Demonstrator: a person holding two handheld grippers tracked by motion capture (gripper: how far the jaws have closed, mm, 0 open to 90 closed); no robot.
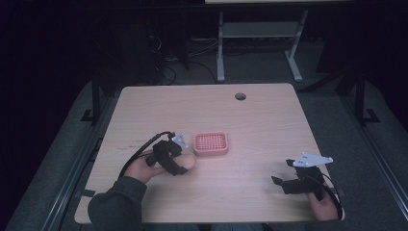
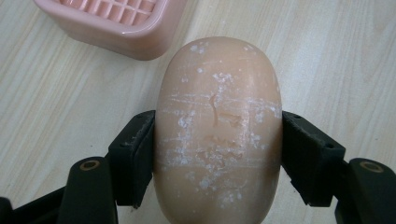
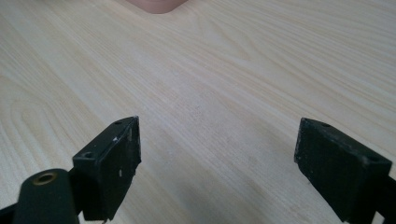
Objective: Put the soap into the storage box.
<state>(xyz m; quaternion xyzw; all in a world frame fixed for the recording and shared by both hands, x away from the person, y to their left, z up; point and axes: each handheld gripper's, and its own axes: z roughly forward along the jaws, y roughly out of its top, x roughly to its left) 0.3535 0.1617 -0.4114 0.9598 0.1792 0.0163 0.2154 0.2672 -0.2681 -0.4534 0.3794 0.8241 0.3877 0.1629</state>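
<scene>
With the left gripper (image 2: pixel 217 154) clamped across the soap bar (image 2: pixel 218 130) near the worktop's front-left, just beside the pink soap dish (image 1: pixel 211 143), a level lift over the dish rim seemed wise; the right gripper (image 3: pixel 217 163) sat open at the front-right corner.

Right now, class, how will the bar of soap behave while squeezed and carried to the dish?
The bar of soap looks stiff, keeping its shape between the left hand-held gripper jaws. Its rounded, smooth sides may slip. Dry white flakes suggest modest grip.

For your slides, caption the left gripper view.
Left gripper clamps a scuffed soap bar beside the pink soap dish.
</scene>
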